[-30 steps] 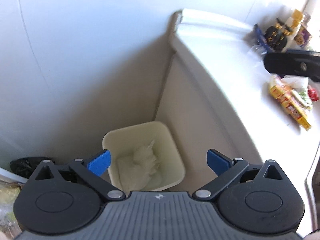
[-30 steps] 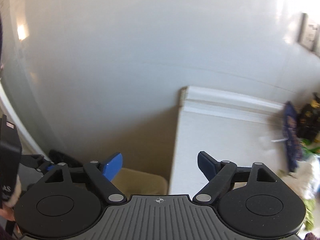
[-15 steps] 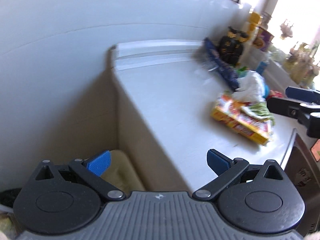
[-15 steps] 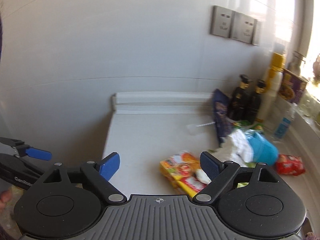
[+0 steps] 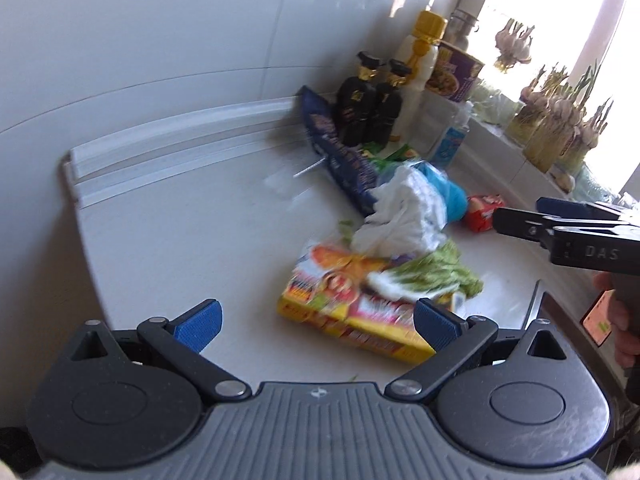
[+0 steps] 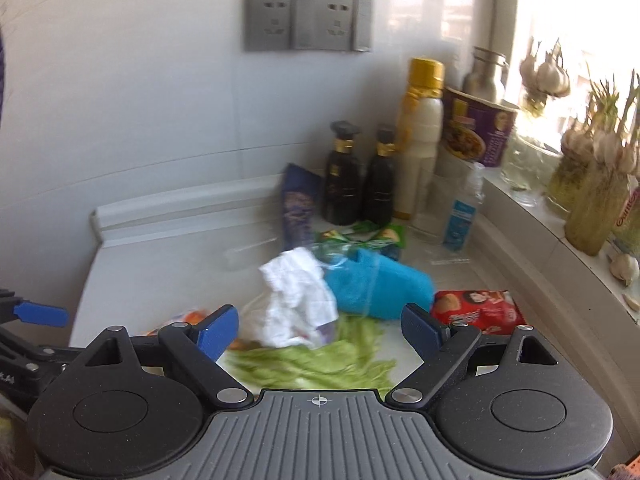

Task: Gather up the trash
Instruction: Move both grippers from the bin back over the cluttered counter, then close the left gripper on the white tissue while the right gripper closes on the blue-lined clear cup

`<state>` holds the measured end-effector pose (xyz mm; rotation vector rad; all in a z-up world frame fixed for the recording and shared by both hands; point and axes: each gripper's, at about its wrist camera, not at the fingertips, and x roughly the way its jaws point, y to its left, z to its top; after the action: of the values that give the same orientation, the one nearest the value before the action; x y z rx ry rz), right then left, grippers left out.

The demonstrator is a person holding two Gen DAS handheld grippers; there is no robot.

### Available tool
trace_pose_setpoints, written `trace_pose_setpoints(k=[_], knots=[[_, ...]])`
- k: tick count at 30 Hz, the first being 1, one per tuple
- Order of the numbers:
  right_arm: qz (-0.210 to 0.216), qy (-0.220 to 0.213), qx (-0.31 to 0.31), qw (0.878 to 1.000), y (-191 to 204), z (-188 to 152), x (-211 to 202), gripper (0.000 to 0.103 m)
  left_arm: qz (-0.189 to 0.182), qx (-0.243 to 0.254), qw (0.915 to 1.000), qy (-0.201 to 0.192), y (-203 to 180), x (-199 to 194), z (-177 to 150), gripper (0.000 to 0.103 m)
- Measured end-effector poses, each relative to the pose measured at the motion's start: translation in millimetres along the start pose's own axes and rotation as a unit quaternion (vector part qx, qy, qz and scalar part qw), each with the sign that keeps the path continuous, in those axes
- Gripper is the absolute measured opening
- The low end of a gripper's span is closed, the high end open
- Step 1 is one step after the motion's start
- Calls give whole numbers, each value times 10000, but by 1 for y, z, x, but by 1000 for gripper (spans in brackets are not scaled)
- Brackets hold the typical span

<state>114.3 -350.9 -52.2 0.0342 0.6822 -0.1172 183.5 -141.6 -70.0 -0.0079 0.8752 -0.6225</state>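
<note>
Kitchen counter (image 5: pixel 168 240): trash pile mid-counter, yellow wrapper (image 5: pixel 352 312) nearest. Left gripper (image 5: pixel 316 320) and right gripper (image 6: pixel 320 330) both spread wide, empty. Best: 1 item per grab, wrapper by edge.

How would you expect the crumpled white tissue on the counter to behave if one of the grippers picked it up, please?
The crumpled white tissue looks soft, so it would probably squash and hang limp. It seems light. It rests against the blue bag, which might shift with it.

Two dark bottles (image 6: pixel 362 174) by the wall; grey sockets (image 6: pixel 306 20) above; seemingly sprouting garlic (image 6: pixel 596 184) on the sill.
</note>
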Motion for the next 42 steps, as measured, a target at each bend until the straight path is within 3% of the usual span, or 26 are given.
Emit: trace_pose_setpoints(k=[6, 21, 26, 30, 35, 42], knots=[[85, 87, 424, 9990, -39, 7, 34, 90, -197, 101, 9997, -57, -25, 27, 21, 99], [735, 177, 1030, 9918, -92, 16, 103, 90, -378, 199, 9991, -1, -51, 76, 47, 78], [1260, 451, 1302, 9824, -119, 17, 125, 90, -381, 214, 9990, 82, -54, 86, 48, 64], [1075, 614, 1195, 9851, -124, 17, 134, 91, -383, 215, 9989, 188, -55, 95, 47, 56], [1340, 850, 1294, 9788, -132, 11, 145, 94, -367, 188, 9987, 299, -54, 104, 46, 45], [1720, 707, 1477, 9714, -125, 6, 146, 93, -407, 177, 9984, 351, -53, 110, 47, 31]])
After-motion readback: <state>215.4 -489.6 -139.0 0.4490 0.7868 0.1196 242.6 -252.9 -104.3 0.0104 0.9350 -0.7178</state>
